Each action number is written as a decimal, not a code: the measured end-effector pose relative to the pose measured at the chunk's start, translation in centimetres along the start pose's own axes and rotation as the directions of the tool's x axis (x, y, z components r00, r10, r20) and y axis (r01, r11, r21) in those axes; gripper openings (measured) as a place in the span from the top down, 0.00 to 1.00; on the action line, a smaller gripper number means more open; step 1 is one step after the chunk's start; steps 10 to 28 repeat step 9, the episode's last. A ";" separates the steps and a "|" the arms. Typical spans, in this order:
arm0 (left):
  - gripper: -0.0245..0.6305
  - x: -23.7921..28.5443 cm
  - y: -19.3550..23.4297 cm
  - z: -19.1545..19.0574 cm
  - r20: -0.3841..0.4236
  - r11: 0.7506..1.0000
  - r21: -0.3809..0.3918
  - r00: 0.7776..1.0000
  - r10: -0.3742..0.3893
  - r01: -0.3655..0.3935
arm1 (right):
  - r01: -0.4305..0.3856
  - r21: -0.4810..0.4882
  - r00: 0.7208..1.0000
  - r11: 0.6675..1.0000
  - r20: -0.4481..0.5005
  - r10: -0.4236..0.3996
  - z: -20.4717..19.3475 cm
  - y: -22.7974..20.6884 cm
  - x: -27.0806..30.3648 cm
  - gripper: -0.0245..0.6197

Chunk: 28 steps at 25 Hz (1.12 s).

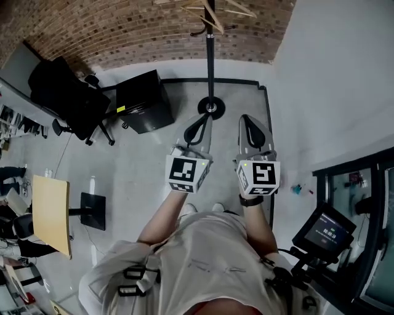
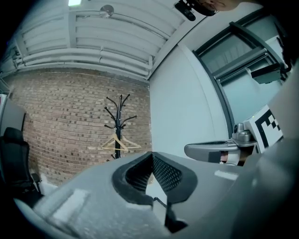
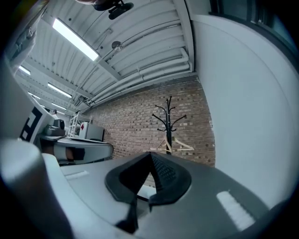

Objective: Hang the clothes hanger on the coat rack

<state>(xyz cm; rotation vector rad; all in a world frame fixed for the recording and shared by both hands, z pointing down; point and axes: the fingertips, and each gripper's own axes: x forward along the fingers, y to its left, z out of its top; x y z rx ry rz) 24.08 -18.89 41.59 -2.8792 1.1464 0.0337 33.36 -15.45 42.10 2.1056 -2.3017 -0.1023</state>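
A black coat rack point(image 1: 210, 61) stands against the brick wall, straight ahead of both grippers. Wooden clothes hangers point(image 1: 212, 12) hang from its upper hooks. The rack point(image 2: 120, 126) and a hanger point(image 2: 115, 144) also show small and far off in the left gripper view, and the rack point(image 3: 168, 123) and hanger point(image 3: 171, 145) likewise in the right gripper view. My left gripper point(image 1: 200, 122) and right gripper point(image 1: 249, 122) are held level, side by side, well short of the rack. The jaws of both are shut with nothing between them.
A black office chair point(image 1: 64, 98) and a black cabinet point(image 1: 144, 101) stand left of the rack. A wooden tabletop point(image 1: 52, 212) is at the near left. A white wall point(image 1: 332, 80) runs along the right, with a glazed frame and a small screen point(image 1: 323, 231) near my right side.
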 end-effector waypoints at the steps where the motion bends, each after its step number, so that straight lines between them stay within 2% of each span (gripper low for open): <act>1: 0.96 -0.5 -0.3 0.6 0.012 1.000 0.006 1.000 -0.009 0.009 | 0.001 -0.011 1.000 1.000 0.009 -0.001 0.6 0.2 -0.2 0.95; 5: 0.96 -2.7 -0.1 0.6 0.017 1.000 0.004 1.000 -0.025 0.025 | 0.004 -0.016 1.000 1.000 0.022 -0.004 1.0 1.9 -0.5 0.95; 9: 0.96 -6.1 2.0 -0.1 0.002 0.999 -0.032 1.000 -0.009 0.009 | -0.035 0.006 0.999 0.999 0.025 0.035 0.8 6.1 0.0 0.95; 28: 0.96 -6.1 2.0 -0.1 0.002 0.999 -0.032 1.000 -0.009 0.009 | -0.035 0.006 0.999 0.999 0.025 0.035 0.8 6.1 0.0 0.95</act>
